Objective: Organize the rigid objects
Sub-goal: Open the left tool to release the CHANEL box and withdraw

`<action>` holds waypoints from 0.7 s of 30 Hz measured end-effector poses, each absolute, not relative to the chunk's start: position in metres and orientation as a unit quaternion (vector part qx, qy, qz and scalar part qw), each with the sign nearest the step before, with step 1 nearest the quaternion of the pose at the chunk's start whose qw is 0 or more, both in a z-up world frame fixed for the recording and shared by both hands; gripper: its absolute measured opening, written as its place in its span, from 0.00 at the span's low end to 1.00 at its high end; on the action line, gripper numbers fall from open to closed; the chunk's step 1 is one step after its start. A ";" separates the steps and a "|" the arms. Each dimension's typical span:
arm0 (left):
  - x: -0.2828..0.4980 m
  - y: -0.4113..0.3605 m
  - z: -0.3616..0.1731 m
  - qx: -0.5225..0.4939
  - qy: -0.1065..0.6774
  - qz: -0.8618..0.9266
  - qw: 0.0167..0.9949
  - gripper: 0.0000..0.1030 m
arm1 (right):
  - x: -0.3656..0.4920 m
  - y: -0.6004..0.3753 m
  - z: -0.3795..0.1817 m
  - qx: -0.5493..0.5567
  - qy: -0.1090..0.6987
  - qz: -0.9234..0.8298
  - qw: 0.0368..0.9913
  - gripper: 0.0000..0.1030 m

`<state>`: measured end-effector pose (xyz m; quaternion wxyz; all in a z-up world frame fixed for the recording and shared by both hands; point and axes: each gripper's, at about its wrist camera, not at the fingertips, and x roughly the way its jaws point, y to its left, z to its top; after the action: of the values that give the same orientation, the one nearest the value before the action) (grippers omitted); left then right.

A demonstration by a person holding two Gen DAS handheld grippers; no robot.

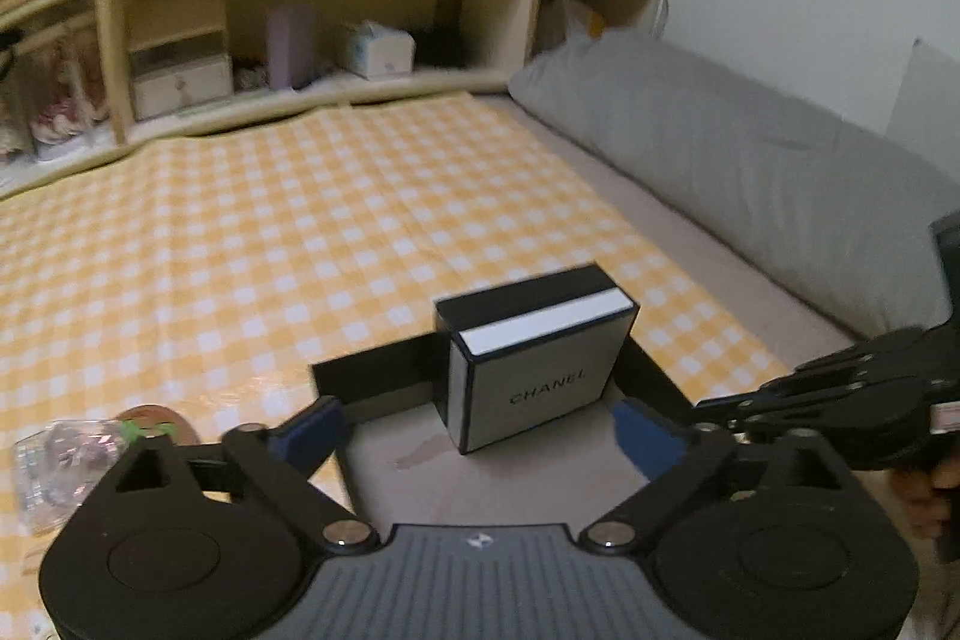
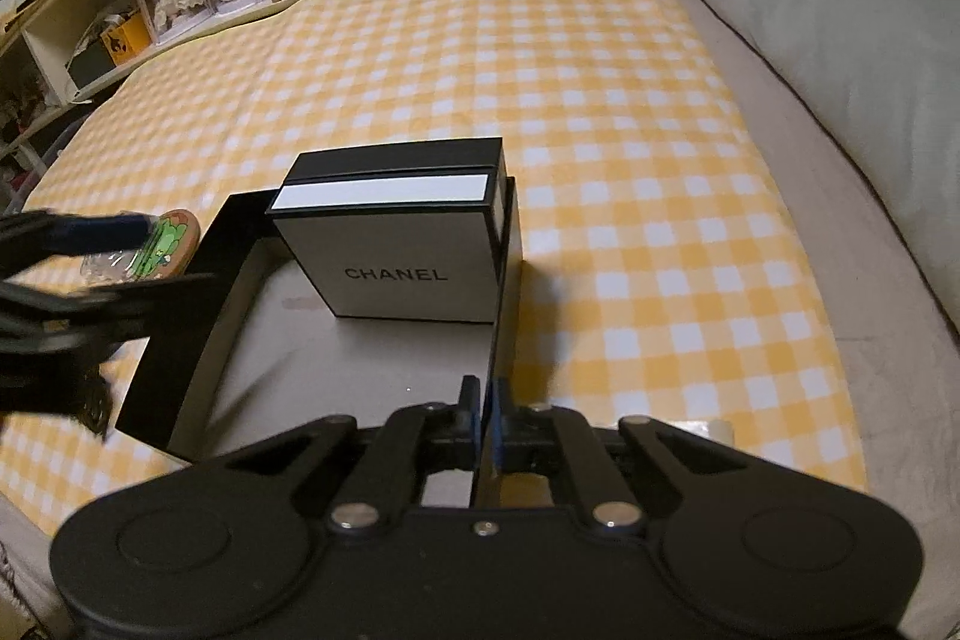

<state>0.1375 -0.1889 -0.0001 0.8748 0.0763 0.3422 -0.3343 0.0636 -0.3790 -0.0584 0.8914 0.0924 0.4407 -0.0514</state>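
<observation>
A white Chanel box (image 1: 534, 376) with black edges stands in the far corner of a shallow black tray (image 1: 384, 376) with a grey floor, on a yellow checked cloth. My left gripper (image 1: 480, 436) is open and empty, its blue pads on either side of the box, short of it. In the right wrist view the box (image 2: 396, 250) stands in the tray (image 2: 180, 292). My right gripper (image 2: 487, 400) is shut on the tray's right wall. The left gripper's arm (image 2: 66, 280) enters from the left.
A clear packet with a green and brown item (image 1: 78, 454) lies left of the tray; it also shows in the right wrist view (image 2: 162, 244). A grey pillow (image 1: 750, 160) lies on the right. Wooden shelves (image 1: 300, 28) with boxes and a tissue pack run along the back.
</observation>
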 end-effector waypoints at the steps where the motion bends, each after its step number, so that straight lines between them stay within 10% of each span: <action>1: 0.137 -0.182 0.005 0.070 0.339 -0.331 0.878 0.98 | 0.064 -0.379 -0.058 0.094 0.440 -0.055 0.892 0.04; 21: 0.168 -0.036 0.032 -0.013 0.298 -0.098 0.949 1.00 | 0.067 -0.371 -0.064 0.105 0.434 -0.109 0.888 0.03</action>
<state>0.1675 -0.0360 0.0318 0.9495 -0.0125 0.2978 -0.0983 0.0668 -0.3714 -0.0640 0.8881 0.1053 0.4340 -0.1092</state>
